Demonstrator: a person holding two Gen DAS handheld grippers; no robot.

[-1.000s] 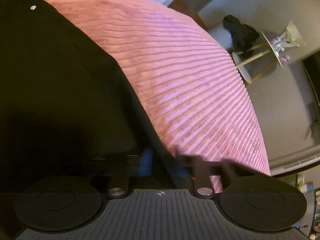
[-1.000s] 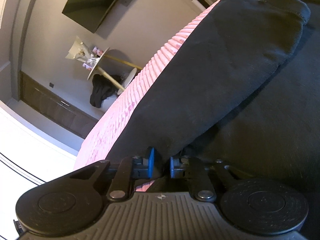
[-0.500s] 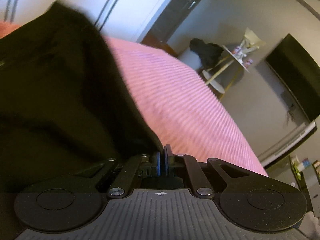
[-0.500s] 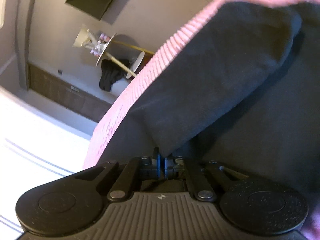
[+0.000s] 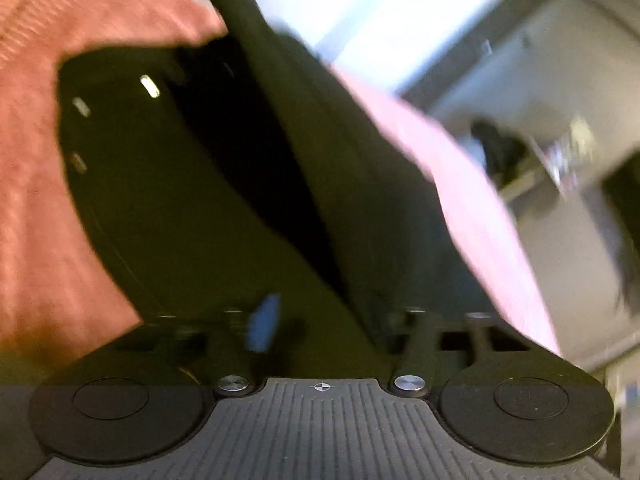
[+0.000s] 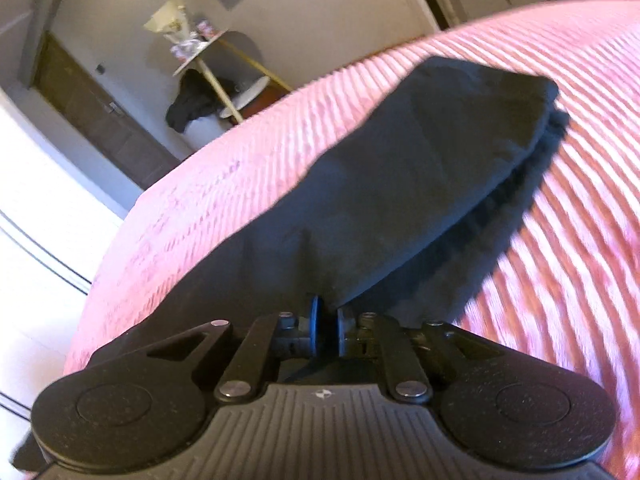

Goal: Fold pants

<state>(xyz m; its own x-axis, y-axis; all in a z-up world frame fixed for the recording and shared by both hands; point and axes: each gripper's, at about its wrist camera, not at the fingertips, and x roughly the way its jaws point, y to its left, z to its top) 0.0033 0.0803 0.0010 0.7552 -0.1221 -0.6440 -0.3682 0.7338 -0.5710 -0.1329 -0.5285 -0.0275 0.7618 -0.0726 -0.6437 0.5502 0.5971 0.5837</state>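
A bedroom: a pink ribbed bedspread covers the bed, with a small round side table and dark clothing hung on it against the grey wall at the upper left of the right wrist view.

In the left wrist view, which is badly blurred, the black pants fill the middle of the frame, bedspread showing at the left edge and again on the right. Two pale rivets or buttons glint at the upper left of the cloth, which suggests the waist end lies there. The left gripper has its jaws apart: one blue pad sits left of centre, the other linkage stands well to the right, and cloth lies between them without being pinched.

In the right wrist view the right gripper has its jaws nearly together, clamped on an edge of the pants. From that pinch the cloth runs away toward the upper right, long axis diagonal, in stacked layers ending in a blunt folded end on the bedspread.

So the right hand holds the pants and is nearer the work; the left looks free beside the waist end. The right gripper is tipped low, pointing along the cloth.
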